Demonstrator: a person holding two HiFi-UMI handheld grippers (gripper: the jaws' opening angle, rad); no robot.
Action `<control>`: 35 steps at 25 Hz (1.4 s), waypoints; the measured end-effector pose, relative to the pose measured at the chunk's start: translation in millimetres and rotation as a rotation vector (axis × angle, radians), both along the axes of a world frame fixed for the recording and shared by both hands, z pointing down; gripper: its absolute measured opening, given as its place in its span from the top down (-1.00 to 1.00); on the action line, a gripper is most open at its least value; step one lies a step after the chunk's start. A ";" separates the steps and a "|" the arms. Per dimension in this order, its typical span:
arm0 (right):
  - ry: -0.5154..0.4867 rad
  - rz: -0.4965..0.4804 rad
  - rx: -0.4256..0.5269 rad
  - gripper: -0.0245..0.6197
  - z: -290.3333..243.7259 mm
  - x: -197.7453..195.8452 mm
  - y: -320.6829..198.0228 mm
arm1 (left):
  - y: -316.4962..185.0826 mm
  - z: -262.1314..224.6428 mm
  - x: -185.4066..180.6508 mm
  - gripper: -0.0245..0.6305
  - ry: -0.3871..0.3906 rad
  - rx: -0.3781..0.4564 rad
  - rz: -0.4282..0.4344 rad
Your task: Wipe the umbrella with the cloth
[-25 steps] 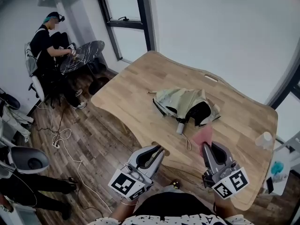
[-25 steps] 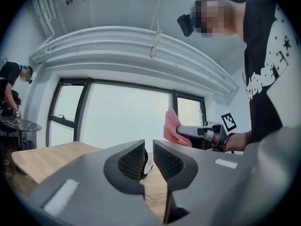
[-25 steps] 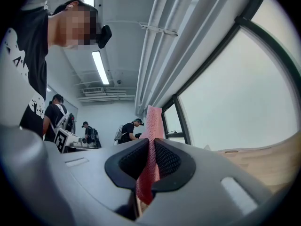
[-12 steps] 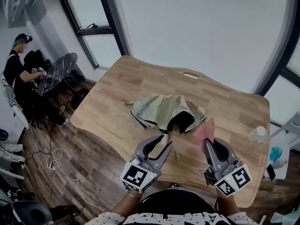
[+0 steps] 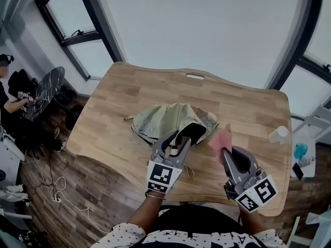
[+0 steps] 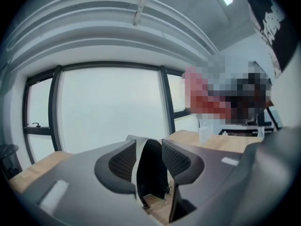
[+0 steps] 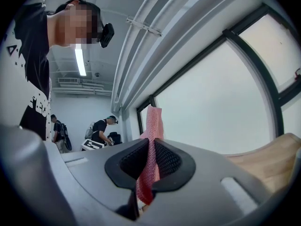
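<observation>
Umbrella (image 5: pixel 163 119) sits in opening left tool (image 5: pixel 180 137); right tool (image 5: pixel 226 152) clamps cloth (image 5: pixel 220 139).

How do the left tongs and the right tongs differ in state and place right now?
The left tongs are open, their jaws just opened, and a dark fold of the umbrella shows between them. The right tongs are shut on the pink cloth. The left tongs reach over the umbrella, while the right tongs hang beside it, above the bare table. Both point away from the person.
</observation>
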State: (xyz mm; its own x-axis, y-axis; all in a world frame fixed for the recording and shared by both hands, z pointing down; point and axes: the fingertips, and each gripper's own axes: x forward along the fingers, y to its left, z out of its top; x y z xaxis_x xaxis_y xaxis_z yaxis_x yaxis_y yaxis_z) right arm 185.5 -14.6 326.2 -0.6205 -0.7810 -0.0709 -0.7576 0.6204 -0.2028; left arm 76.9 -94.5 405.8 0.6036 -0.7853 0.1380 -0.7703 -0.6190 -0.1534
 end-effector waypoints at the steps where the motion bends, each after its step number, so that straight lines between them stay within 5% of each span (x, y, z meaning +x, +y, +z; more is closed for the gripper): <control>1: -0.003 0.016 -0.003 0.80 -1.0 -0.6 -2.0 | -6.4 6.5 1.8 0.48 -0.024 -0.006 0.011; 7: -0.003 0.113 -0.009 0.80 -8.8 1.1 -8.7 | -39.4 44.3 16.1 0.46 -0.160 -0.049 0.088; 10: 0.000 0.162 -0.026 0.80 -7.3 4.9 -9.4 | -52.5 49.9 18.3 0.48 -0.159 -0.081 0.081; 11: -0.001 0.176 -0.032 0.80 -5.9 5.1 -9.3 | -55.2 49.0 16.2 0.62 -0.151 -0.083 0.072; 12: -0.002 0.187 -0.036 0.80 -4.5 4.9 -9.3 | -57.0 47.1 13.8 0.84 -0.141 -0.080 0.066; 14: -0.004 0.206 -0.041 0.80 -3.1 3.4 -10.3 | -58.9 41.8 8.9 0.92 -0.123 -0.064 0.064; 25: -0.013 0.188 -0.028 0.80 -3.6 -27.6 -27.2 | -51.4 7.3 -57.2 0.93 0.062 -0.026 0.005; 35: 0.062 0.138 -0.016 0.80 4.3 -62.2 -63.1 | -57.0 24.9 -133.8 0.93 0.256 -0.137 -0.083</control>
State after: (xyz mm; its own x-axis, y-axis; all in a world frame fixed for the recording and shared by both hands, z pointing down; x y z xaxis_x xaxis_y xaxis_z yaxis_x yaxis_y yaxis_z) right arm 123.3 -77.6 330.5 -0.5100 -0.8599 -0.0220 -0.8469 0.5065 -0.1619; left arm -56.9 -151.5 430.6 0.5673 -0.8177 0.0980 -0.8217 -0.5542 0.1329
